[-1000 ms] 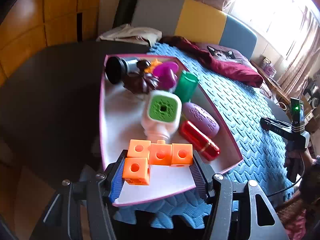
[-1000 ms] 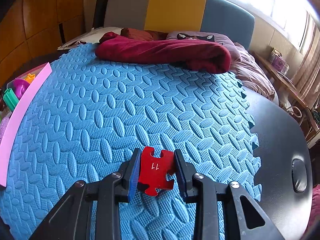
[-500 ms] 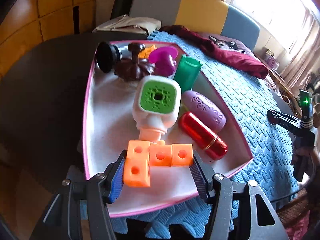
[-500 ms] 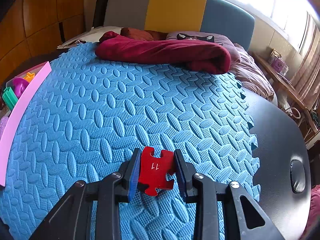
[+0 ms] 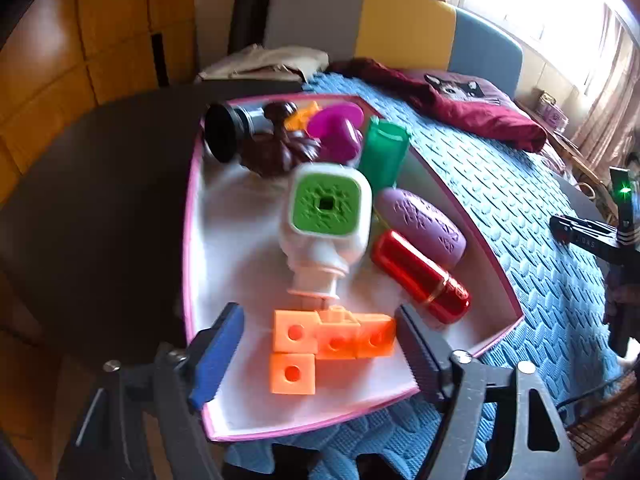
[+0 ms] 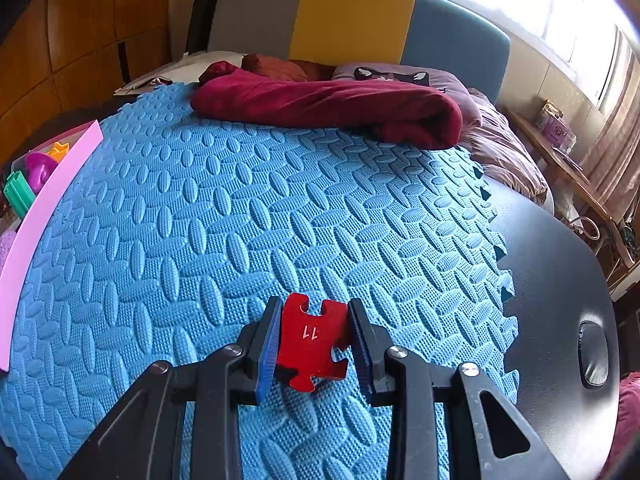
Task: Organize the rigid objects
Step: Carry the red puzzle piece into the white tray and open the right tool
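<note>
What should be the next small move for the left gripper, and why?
Probably lift the left gripper straight up and back from the tray. Its jaws have just been opening, and the orange blocks now lie on the tray floor with a gap at each side, so they look released. The right gripper holds the red puzzle piece, likely next.

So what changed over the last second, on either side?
The left gripper let go: its jaws have just been opening and now stand clear of the orange blocks, which lie in the tray. The right gripper is unchanged, shut on the red puzzle piece over the mat.
</note>
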Motion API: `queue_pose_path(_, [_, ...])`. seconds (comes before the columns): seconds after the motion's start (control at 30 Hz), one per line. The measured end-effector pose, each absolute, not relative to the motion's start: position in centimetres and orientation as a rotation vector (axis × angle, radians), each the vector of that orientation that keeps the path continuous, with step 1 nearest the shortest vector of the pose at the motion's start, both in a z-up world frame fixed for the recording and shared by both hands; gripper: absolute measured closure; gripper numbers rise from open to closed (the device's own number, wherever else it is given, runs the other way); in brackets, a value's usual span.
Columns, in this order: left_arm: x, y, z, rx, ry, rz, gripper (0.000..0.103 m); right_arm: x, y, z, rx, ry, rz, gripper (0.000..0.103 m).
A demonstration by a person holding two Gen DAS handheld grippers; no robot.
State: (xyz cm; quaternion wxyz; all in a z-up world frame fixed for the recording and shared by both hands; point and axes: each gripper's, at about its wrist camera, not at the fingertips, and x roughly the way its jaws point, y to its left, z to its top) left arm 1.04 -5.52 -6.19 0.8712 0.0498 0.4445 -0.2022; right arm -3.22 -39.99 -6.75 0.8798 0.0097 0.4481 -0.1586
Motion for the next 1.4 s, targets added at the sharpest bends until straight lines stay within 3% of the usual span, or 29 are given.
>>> queue_pose_path(0.33, [1.0,-4.2,-4.5,0.117,0.852,-0.350,0.023,-3.2,-40.5,-6.6,0.066,0.949,-0.326,0.071])
queue_pose_path(0.47, [1.4,-3.1,-3.7,0.098,0.822,-0.310,0.020,-3.2,-40.5,-6.0,0.132,0.940,-0.255,0.071])
queue_pose_path(0.53, [1.6,-2.5,-3.3,0.088,0.807,-0.289,0.012,-3.3,-39.7,-5.3,0.136,0.914,-0.225,0.071])
queue_pose_path(0.9, [2.4,0.1,-2.6,0.016,0.780,-0.195,0.000,-1.9,-25.0,-0.2,0.095,0.783,0.204,0.071])
queue_pose_path(1.17, [2.1,1.6,-2.2,0.030,0.716,-0.112,0.000,0.8,-15.3,-2.3,-0.025,0.848,0.343,0.071])
queue_pose_path(1.4, [2.1,2.5,-2.5,0.024,0.722,-0.054,0.000,1.7,-13.6,-4.5,-0.053,0.867,0.349,0.070])
